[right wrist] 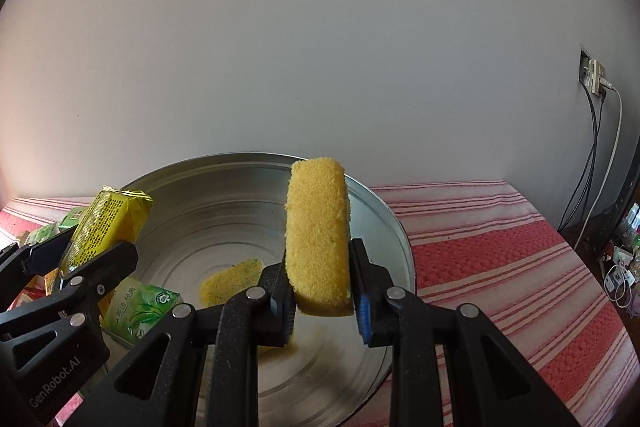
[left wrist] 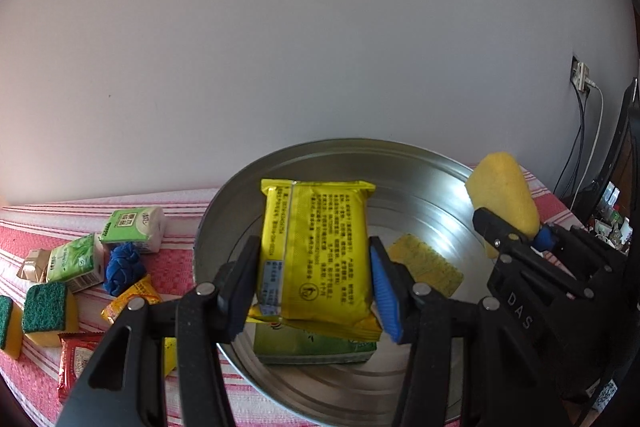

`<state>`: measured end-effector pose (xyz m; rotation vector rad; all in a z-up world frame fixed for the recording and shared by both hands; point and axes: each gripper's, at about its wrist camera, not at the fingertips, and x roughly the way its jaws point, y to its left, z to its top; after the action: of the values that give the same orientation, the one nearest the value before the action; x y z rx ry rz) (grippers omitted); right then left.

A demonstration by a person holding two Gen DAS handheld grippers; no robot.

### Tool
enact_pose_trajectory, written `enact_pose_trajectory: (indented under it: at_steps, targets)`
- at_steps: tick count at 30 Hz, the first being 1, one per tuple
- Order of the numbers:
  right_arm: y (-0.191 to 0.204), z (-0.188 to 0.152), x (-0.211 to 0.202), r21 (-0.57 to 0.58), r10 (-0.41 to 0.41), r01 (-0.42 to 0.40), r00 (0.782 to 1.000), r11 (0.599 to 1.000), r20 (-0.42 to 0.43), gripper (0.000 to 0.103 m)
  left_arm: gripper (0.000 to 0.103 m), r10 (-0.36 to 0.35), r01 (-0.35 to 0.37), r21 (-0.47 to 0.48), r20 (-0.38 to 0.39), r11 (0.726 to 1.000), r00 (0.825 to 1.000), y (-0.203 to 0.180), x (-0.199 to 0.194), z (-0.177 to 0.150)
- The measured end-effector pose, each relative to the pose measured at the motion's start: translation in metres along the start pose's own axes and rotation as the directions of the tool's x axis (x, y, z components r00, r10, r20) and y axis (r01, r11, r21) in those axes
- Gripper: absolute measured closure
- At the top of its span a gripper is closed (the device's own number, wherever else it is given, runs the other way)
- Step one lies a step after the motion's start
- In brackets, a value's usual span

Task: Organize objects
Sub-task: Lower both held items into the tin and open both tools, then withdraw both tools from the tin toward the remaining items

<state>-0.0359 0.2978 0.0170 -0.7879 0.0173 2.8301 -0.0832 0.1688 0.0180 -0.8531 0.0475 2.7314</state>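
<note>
My left gripper [left wrist: 314,287] is shut on a yellow packet [left wrist: 316,251] and holds it above the round metal basin [left wrist: 424,167]. My right gripper [right wrist: 320,287] is shut on a yellow sponge [right wrist: 318,231], upright over the basin [right wrist: 224,195]. The sponge also shows in the left wrist view [left wrist: 504,199]. The yellow packet shows at the left in the right wrist view [right wrist: 106,227]. In the basin lie a green tissue pack [left wrist: 316,347] and a flat yellow sponge [left wrist: 426,263].
On the red striped cloth [right wrist: 500,267] left of the basin lie two green tissue packs [left wrist: 134,229], a blue cloth ball [left wrist: 124,267], green-topped sponges [left wrist: 46,307], an orange packet [left wrist: 132,297] and a red packet [left wrist: 76,359]. A wall socket with cables [right wrist: 596,79] is at right.
</note>
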Motion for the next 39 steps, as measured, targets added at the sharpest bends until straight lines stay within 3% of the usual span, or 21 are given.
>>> enact_pose_trajectory:
  at_steps: [11,18,19,20,23,25,28,32,39]
  targets:
    - [0.014,0.000,0.000,-0.023,0.000,-0.001,1.000,1.000,-0.015,0.077,0.051,0.032,-0.033,-0.003,-0.021,0.999,0.999,0.010,0.008,-0.008]
    - [0.004,-0.001,0.011,-0.029,0.013,-0.014,1.000,0.999,-0.016,0.077,0.051,0.028,-0.028,0.002,-0.019,1.000,0.999,0.009,0.013,-0.011]
    - [0.004,-0.001,0.011,-0.028,0.017,-0.018,1.000,0.999,-0.016,0.076,0.046,0.027,-0.027,0.001,-0.011,1.000,1.000,0.005,0.022,-0.007]
    - [0.005,-0.001,0.010,-0.027,0.020,-0.020,1.000,0.999,-0.017,0.075,0.032,0.032,-0.032,0.003,0.003,0.999,0.999,0.004,0.020,-0.007]
    - [0.002,-0.001,0.008,-0.013,0.001,-0.001,1.000,1.000,-0.008,0.056,0.013,0.110,-0.113,0.020,0.096,0.993,0.989,0.003,0.003,-0.008]
    - [-0.005,-0.001,0.004,0.024,-0.010,0.009,1.000,1.000,0.023,0.034,0.000,0.137,-0.141,0.020,0.137,0.990,0.981,0.006,-0.006,-0.006]
    - [-0.009,0.000,-0.007,0.060,-0.016,0.011,0.997,0.998,0.082,0.017,0.001,0.128,-0.126,-0.025,0.164,0.992,0.978,0.013,-0.015,-0.005]
    - [-0.006,0.001,-0.008,0.020,-0.048,0.046,0.992,0.999,0.118,0.016,0.001,0.135,-0.134,-0.021,0.171,0.991,0.976,0.015,-0.026,-0.012]
    - [0.003,0.001,-0.011,0.002,-0.034,0.034,0.992,0.999,0.124,0.015,0.001,0.151,-0.150,-0.017,0.157,0.988,0.976,0.022,-0.040,-0.015]
